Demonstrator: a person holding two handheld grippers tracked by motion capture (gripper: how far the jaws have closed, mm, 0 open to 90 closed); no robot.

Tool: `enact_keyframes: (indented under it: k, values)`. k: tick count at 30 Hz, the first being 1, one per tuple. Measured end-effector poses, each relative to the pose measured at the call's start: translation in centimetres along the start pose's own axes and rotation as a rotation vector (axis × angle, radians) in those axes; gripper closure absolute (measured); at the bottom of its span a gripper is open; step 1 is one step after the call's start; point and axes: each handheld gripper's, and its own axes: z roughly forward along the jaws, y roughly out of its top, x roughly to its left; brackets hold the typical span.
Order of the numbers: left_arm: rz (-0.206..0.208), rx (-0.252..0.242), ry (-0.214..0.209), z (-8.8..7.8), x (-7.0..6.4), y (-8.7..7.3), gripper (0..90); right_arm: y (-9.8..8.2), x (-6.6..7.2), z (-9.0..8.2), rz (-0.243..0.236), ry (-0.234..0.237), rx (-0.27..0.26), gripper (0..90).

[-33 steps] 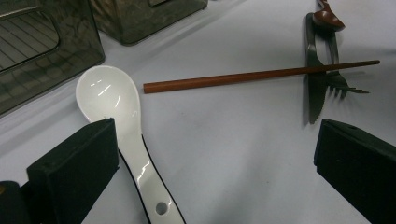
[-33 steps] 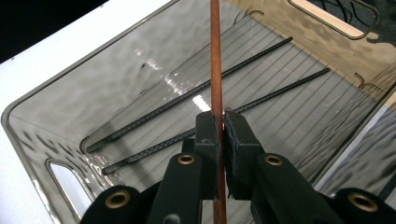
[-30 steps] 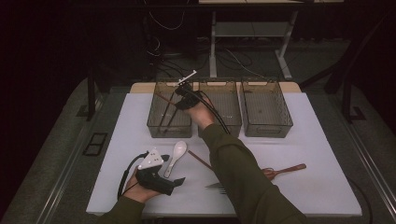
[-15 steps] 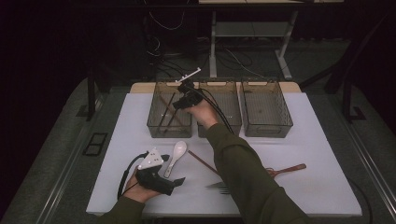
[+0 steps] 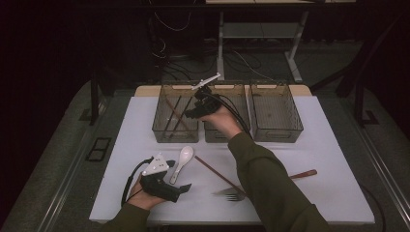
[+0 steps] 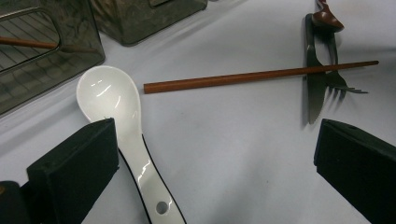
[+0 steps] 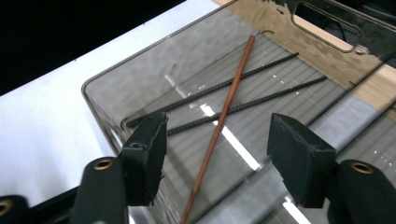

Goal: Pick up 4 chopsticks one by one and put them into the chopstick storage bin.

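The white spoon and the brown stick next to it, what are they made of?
The white spoon looks like glazed ceramic, or maybe hard plastic: it is smooth, thick and glossy, with bright light spots in its bowl. The brown stick is a chopstick that looks like wood with a dull reddish-brown finish: it has an even colour and hardly shines. Looks alone cannot settle either one.
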Motion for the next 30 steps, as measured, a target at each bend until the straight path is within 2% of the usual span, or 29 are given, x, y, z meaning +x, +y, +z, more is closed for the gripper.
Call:
enact_keyframes:
  k: [3, 14, 26, 30]
  values:
    - [0.005, 0.001, 0.002, 0.0, 0.0, 0.0, 0.0, -0.8, -0.3, -1.0, -0.005, 0.002, -0.015, 33.7]
    - [0.005, 0.007, 0.002, 0.0, 0.1, 0.0, 0.0, -3.5, -1.2, -4.6, -0.008, 0.016, -0.067, 30.4]
    - [-0.001, 0.003, 0.000, 0.1, 0.0, 0.0, 0.0, -6.5, -1.6, -7.2, -0.019, 0.037, -0.085, 28.1]
    - [-0.002, 0.005, 0.000, 0.1, 0.0, 0.0, 0.0, -7.6, -1.7, -8.1, -0.008, 0.050, -0.093, 28.1]
